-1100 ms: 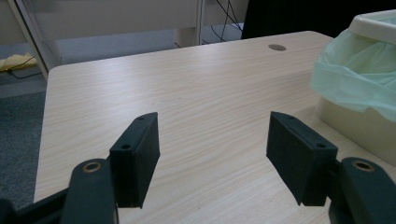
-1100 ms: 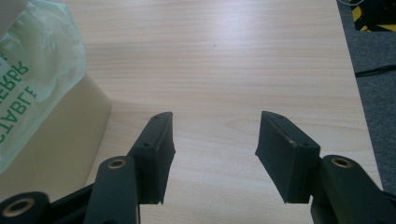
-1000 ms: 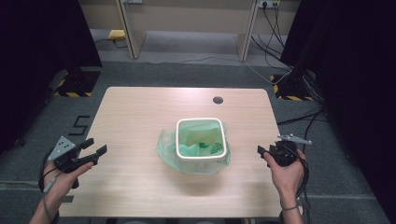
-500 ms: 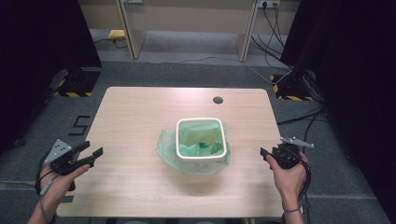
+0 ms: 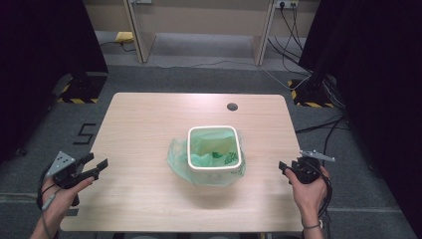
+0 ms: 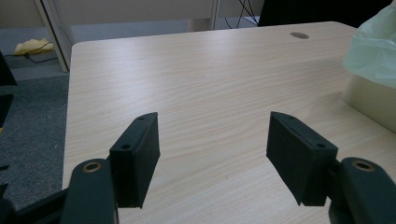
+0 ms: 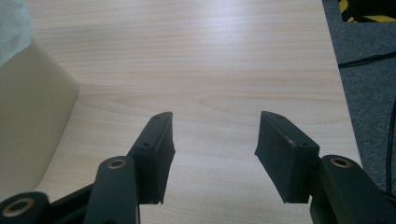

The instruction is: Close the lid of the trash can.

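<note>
A cream square bin (image 5: pixel 214 169) stands in the middle of the wooden table (image 5: pixel 149 124), lined with a green plastic bag (image 5: pixel 179 160) that spills over its sides. My left gripper (image 5: pixel 95 165) hovers at the table's left edge, open and empty; its jaws stand wide apart in the left gripper view (image 6: pixel 212 144), with the bin's wall (image 6: pixel 369 100) and the bag (image 6: pixel 373 51) at the right. My right gripper (image 5: pixel 284 168) is held at the table's right edge, open with nothing between its jaws (image 7: pixel 215 147); the bin (image 7: pixel 28 116) fills the left of that view.
A dark round cable hole (image 5: pixel 232 106) sits near the table's far edge. Grey carpet surrounds the table, with cables (image 5: pixel 318 124) on the floor at the right and black curtains on both sides. Bare tabletop lies between each gripper and the bin.
Both hands have drawn back toward the near side and slightly outward, away from the bin. Both grippers stay open.
</note>
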